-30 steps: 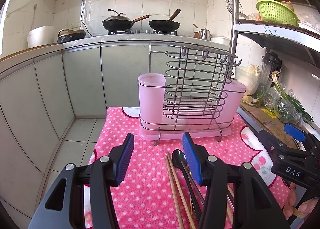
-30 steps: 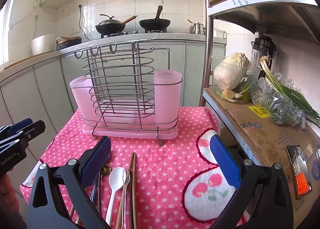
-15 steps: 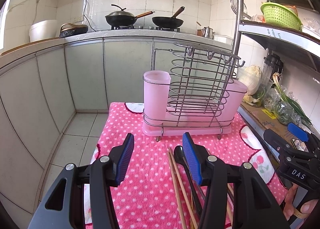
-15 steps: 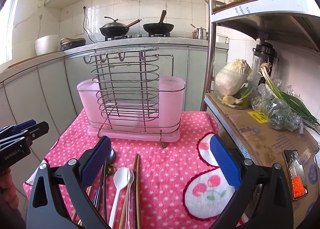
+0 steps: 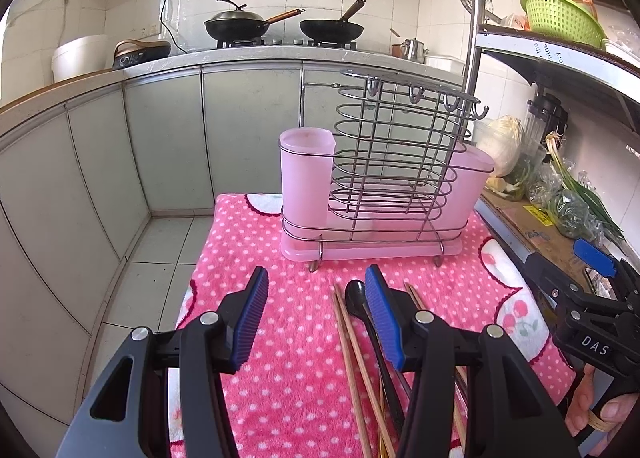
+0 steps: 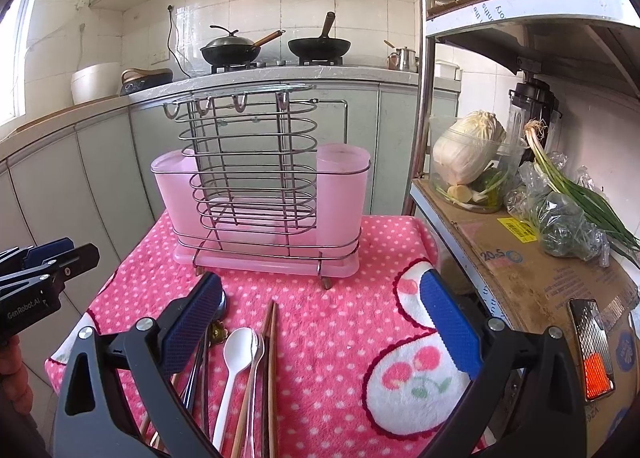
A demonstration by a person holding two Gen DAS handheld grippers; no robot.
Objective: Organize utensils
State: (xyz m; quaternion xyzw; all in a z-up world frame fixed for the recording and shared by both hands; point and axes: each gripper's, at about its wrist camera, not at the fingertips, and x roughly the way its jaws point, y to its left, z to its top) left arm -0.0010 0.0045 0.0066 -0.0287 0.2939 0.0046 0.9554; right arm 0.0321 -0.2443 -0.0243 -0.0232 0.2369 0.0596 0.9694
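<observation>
Tiled kitchen, stove at back; pink dotted towel (image 6: 344,322) covers small table. Pink-and-wire utensil rack (image 6: 260,194) stands at far edge, empty. Left gripper (image 5: 316,314) and right gripper (image 6: 320,322) both spread wide, nothing held. Chopsticks (image 6: 272,358), white spoon (image 6: 238,346), black spoon (image 5: 354,296) lie loose near front: light, stiff, likely slick; pinch mid-handle.

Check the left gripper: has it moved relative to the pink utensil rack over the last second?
Yes. In the left wrist view the utensil rack now looks smaller and sits farther right, so the left gripper has pulled back from it and turned leftward.
</observation>
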